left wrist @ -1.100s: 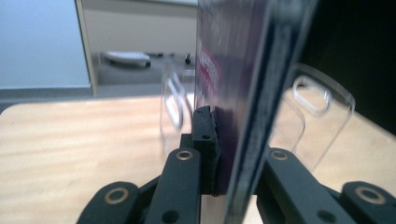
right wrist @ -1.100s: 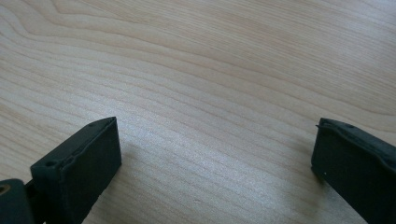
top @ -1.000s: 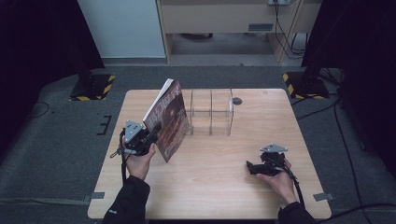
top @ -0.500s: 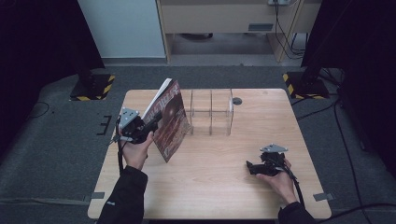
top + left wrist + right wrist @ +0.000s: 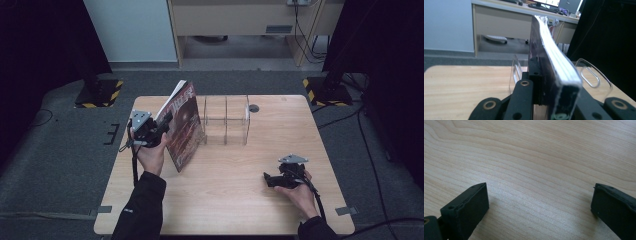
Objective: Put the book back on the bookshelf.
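Observation:
A thick magazine (image 5: 183, 125) with a dark red cover stands on edge, tilted, at the left of the wooden table (image 5: 240, 200). My left gripper (image 5: 165, 122) is shut on its near edge; in the left gripper view the magazine (image 5: 556, 72) runs away from me between the jaws. Just right of it stands a clear acrylic divider rack (image 5: 226, 120), whose clear walls (image 5: 590, 75) flank the magazine. My right gripper (image 5: 267, 179) rests low at the table's front right, open, with bare wood (image 5: 536, 182) between its jaws.
A small dark hole (image 5: 253, 108) sits in the table behind the rack. Beyond the table are a grey floor, a beige desk (image 5: 240, 20) and two black stands with yellow-striped bases (image 5: 100, 92).
My left hand has lifted the magazine and carried it back toward the rack, standing it a little more upright. The right gripper has not moved.

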Demonstrator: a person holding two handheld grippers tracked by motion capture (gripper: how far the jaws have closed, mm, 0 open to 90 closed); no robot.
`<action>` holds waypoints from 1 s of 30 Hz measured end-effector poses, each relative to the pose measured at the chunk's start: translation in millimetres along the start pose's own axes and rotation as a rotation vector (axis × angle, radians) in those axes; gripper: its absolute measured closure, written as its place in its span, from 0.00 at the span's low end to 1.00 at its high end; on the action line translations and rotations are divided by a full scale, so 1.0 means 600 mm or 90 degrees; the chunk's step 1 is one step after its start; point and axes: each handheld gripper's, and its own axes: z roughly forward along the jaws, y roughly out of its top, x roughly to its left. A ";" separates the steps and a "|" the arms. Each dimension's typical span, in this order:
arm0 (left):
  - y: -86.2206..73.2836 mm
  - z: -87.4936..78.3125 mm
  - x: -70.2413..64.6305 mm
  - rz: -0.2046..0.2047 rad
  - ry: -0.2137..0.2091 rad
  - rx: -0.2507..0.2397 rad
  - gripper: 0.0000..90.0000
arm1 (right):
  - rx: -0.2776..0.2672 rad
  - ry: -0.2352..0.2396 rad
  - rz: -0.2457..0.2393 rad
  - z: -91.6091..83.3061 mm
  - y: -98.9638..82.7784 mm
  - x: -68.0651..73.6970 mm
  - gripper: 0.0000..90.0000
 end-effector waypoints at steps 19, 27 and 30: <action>0.001 0.094 -0.017 0.002 0.074 -0.066 0.93 | -0.002 0.002 -0.008 0.001 0.000 0.000 0.02; -0.009 0.119 -0.014 0.009 0.088 -0.077 0.93 | -0.002 0.002 -0.007 0.001 0.000 0.000 0.02; -0.012 0.122 -0.015 0.026 0.091 -0.078 0.93 | -0.002 0.002 -0.008 0.001 0.000 0.000 0.02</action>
